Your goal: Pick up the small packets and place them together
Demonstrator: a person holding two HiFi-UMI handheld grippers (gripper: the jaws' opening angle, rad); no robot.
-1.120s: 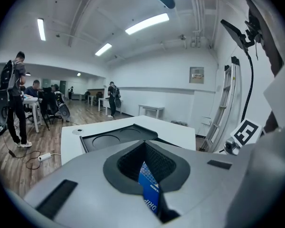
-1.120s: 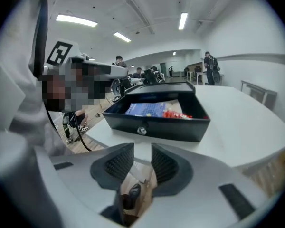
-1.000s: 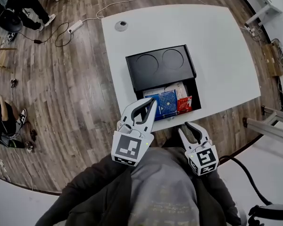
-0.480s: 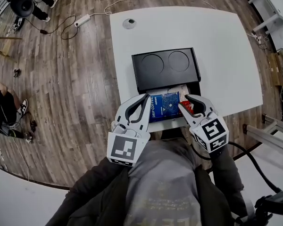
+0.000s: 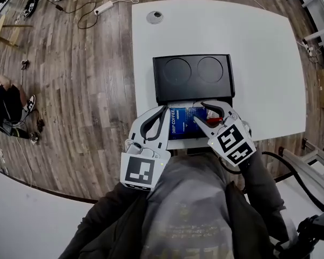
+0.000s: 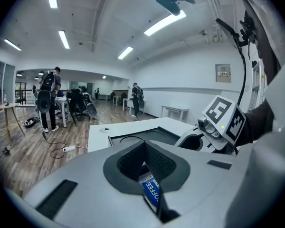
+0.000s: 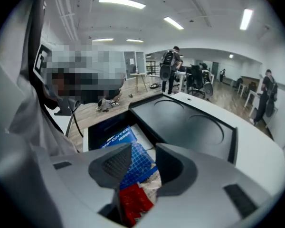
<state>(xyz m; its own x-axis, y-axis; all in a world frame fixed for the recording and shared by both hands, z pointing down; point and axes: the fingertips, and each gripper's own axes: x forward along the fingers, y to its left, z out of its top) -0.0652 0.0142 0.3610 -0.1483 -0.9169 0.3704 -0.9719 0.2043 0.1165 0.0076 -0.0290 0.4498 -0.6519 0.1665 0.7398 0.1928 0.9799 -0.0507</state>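
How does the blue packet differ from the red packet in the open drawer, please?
Colour: the blue packet is blue with white lettering, while the red packet is red with no legible print.
Size: the blue packet looks larger than the red packet, which is partly hidden.
Place: in the head view the blue packet lies to the left of the red packet.
Both lie in the open drawer.
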